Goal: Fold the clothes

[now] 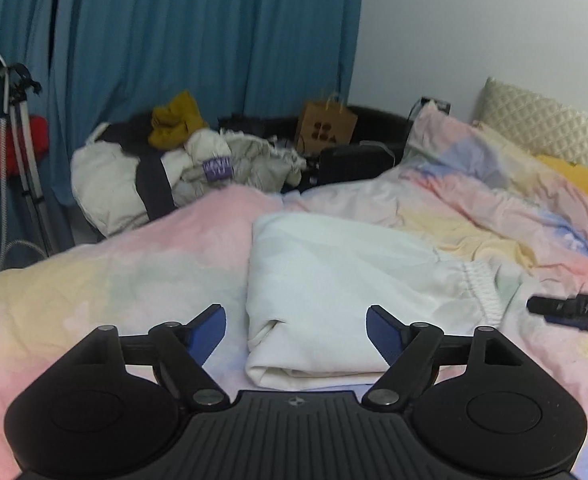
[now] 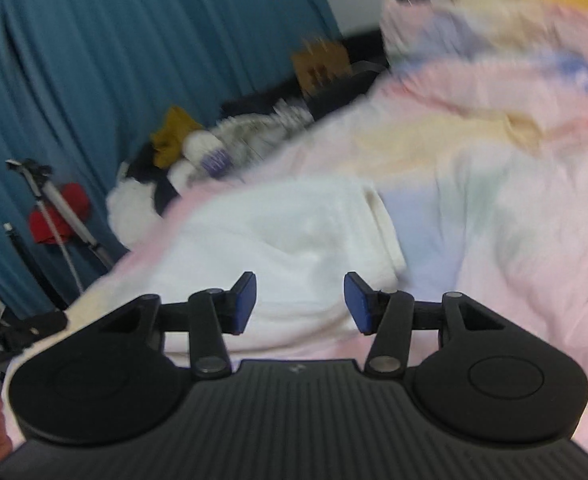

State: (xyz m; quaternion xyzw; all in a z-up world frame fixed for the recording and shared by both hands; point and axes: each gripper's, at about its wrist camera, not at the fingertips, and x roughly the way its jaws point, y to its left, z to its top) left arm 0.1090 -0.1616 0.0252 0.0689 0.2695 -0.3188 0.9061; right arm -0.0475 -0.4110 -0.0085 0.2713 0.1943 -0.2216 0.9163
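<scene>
A purple label (image 1: 216, 169) on the heaped laundry bears white lettering too blurred to read. The folded white garment (image 1: 334, 280) lies on the pastel duvet (image 1: 93, 280), beyond both grippers. The left gripper (image 1: 296, 326) gapes wide, empty; the right gripper (image 2: 300, 302) stands half-open, holding nothing.

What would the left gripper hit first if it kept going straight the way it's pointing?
Most likely the folded white garment on the bed: it lies directly ahead of the left gripper, whose jaws stand open and empty. Exact depth is unclear.

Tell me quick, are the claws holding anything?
Left claw: open, holding nothing, above the white garment.
Right claw: open, holding nothing.
</scene>
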